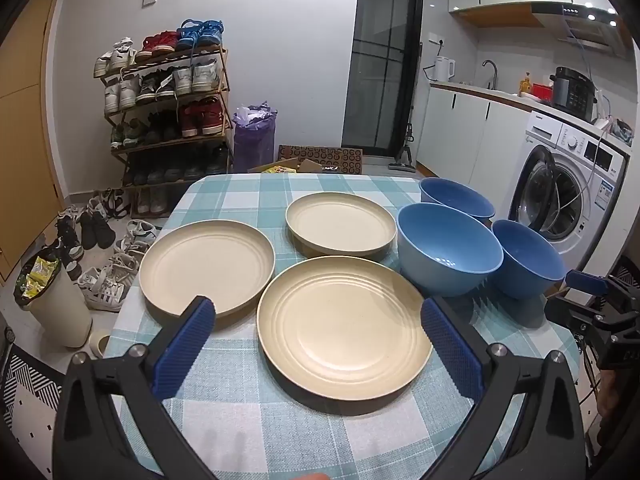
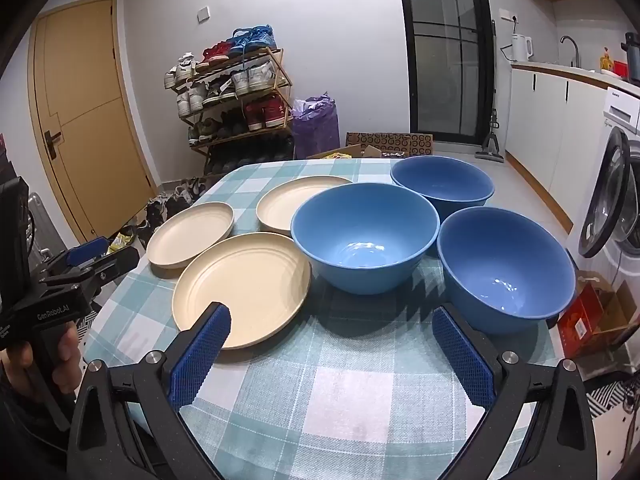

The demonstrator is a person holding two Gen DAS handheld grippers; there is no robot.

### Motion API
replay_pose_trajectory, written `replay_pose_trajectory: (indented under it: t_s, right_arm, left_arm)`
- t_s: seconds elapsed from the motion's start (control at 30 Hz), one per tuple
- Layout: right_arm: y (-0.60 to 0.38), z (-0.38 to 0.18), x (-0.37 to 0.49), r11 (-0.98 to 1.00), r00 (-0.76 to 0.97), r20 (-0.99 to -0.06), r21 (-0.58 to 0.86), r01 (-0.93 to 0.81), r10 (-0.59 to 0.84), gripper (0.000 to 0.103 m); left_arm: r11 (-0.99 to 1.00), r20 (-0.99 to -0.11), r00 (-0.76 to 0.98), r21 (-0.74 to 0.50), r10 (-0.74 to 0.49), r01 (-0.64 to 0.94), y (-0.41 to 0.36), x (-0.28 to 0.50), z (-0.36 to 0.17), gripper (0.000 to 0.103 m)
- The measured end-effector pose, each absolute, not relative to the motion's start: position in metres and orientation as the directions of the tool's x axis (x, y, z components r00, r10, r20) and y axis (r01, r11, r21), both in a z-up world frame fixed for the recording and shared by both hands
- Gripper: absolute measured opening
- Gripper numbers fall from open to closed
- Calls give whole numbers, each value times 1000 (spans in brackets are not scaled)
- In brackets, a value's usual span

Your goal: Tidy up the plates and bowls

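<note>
Blue ribbed pads of the left claw point(image 1: 318, 330) fill the bottom of the left wrist view, spread wide and gripping nothing, hovering above the checked cloth of the desk point(image 1: 248, 408). Between the pads, just past centre, sits the nearest cream plate point(image 1: 344, 334). A second cream plate point(image 1: 207, 266) lies at 10 o'clock from it, their rims almost touching, and a third cream plate point(image 1: 340, 224) lies at 12 o'clock. The middle blue bowl point(image 1: 450, 248) stands upright at 2 o'clock, with a far blue bowl point(image 1: 456, 198) behind it and a right blue bowl point(image 1: 528, 264) at 3 o'clock near the desk edge. A shoe rack point(image 1: 168, 112) stands at 10 o'clock by the wall and a washing machine point(image 1: 568, 188) at 2 o'clock.

From the right wrist view, the right claw point(image 2: 330, 342) is likewise spread wide and empty over bare cloth. The nearest cream plate point(image 2: 242, 290) lies at 10 o'clock beside its left pad, the right blue bowl point(image 2: 506, 268) at 2 o'clock beside the other, and the middle blue bowl point(image 2: 364, 236) at 12 o'clock. The left claw point(image 2: 86, 256) shows at 9 o'clock, off the desk edge.
</note>
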State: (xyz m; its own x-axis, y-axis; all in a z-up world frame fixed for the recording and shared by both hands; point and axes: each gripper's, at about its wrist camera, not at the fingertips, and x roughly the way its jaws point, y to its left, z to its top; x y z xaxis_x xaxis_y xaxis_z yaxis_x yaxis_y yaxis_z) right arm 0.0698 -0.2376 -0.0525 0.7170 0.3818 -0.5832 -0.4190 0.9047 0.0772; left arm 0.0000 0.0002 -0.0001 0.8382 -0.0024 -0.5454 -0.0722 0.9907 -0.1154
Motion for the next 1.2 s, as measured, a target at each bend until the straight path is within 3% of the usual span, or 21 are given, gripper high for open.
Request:
replay_pose_trajectory:
  t_s: [1.2]
  right_arm:
    - [-236, -53, 70, 904, 713, -585, 84, -420, 386, 103]
  left_arm:
    - [992, -544, 839, -107, 4, -74, 1, -1, -1, 103]
